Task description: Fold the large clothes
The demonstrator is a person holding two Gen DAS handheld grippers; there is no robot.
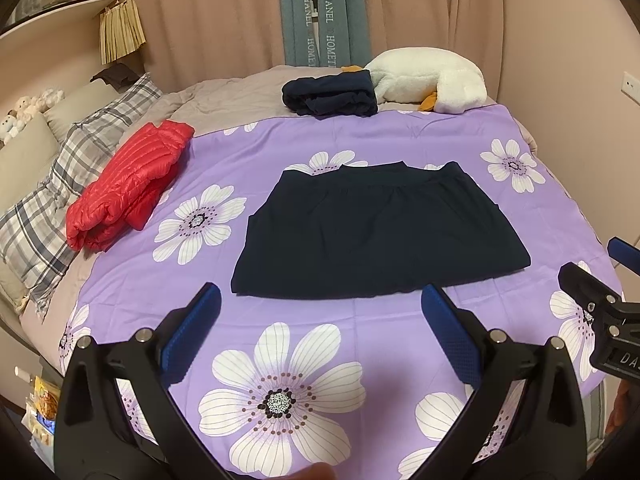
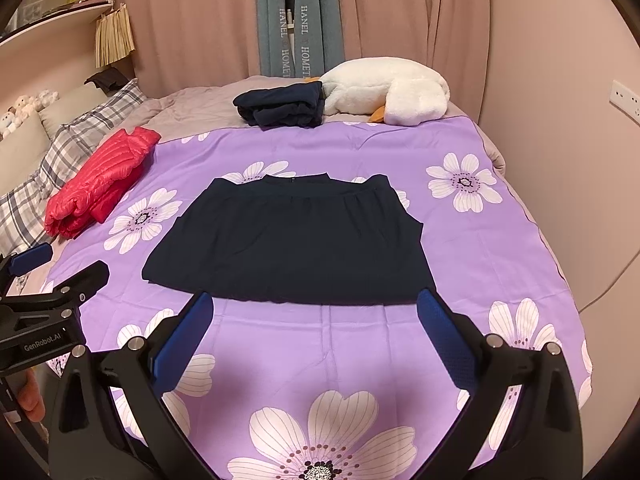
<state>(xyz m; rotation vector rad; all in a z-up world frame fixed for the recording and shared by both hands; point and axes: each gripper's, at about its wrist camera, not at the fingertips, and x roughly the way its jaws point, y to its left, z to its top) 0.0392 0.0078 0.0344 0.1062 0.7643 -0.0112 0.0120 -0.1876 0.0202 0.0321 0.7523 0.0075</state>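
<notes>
- The navy garment (image 1: 380,232) lies flat on the purple floral bedspread (image 1: 360,140), about the middle of both frames. It looks like a skirt or sleeveless top with a gathered band at the far edge; can't say which for sure.
- Left tongs (image 1: 320,312) are spread wide and pinching nothing, hovering just short of the garment's near hem, bottom centre of the left view.
- Right tongs (image 2: 314,320) same deal: spread, empty, near the hem. Its right pad sits close to the garment's lower right corner.
- Each tool shows up at the edge of the other's view, so they're side by side.
- My read: we're at the start of this piece. It's laid out flat, no fold visible yet.
- Next move probably calls for each tong to drop onto a near corner of the hem, pinch through both layers, then lift and carry toward the far band. Thin fabric, so grabbing only the top layer is the risk.
- Red puffer jacket (image 1: 128,184) at left and a dark bundle (image 1: 330,94) at the top by the white plush goose (image 1: 428,80) already look folded.
</notes>
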